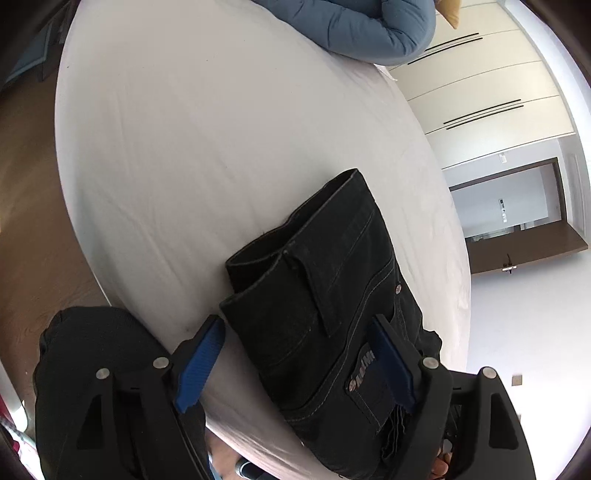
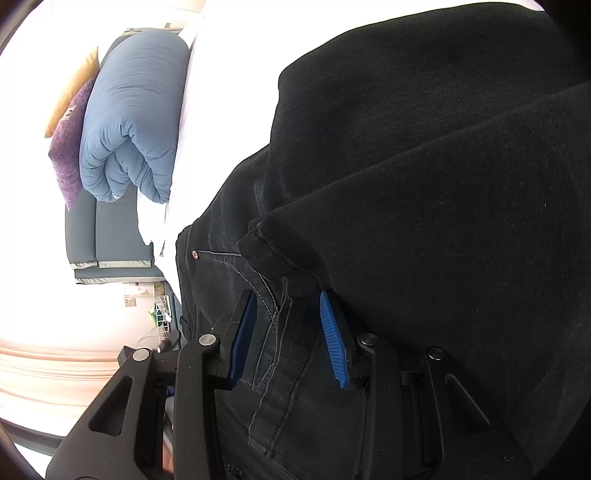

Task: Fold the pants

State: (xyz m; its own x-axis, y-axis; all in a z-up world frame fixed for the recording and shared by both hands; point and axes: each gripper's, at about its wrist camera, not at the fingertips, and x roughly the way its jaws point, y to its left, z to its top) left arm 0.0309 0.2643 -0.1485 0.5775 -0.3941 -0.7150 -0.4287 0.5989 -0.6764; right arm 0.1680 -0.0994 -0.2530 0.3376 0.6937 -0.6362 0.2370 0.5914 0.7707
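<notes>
The black jeans [image 1: 325, 306] lie folded in a thick stack at the near edge of the white bed [image 1: 221, 147], hems and waistband on top. My left gripper [image 1: 295, 332] is open, its blue pads [image 1: 199, 365] spread on either side of the stack's near end. In the right wrist view the jeans [image 2: 424, 184] fill most of the frame. My right gripper [image 2: 288, 306] is part open, its blue pads [image 2: 332, 339] on either side of a fold of the waist area near a belt loop, without pinching it.
A rolled blue duvet [image 1: 362, 26] lies at the far end of the bed; it also shows in the right wrist view [image 2: 133, 118] with a purple cushion [image 2: 68, 147]. White wardrobe doors [image 1: 480, 74] and a doorway [image 1: 517, 206] stand beyond. Wooden floor [image 1: 29, 221] lies left of the bed.
</notes>
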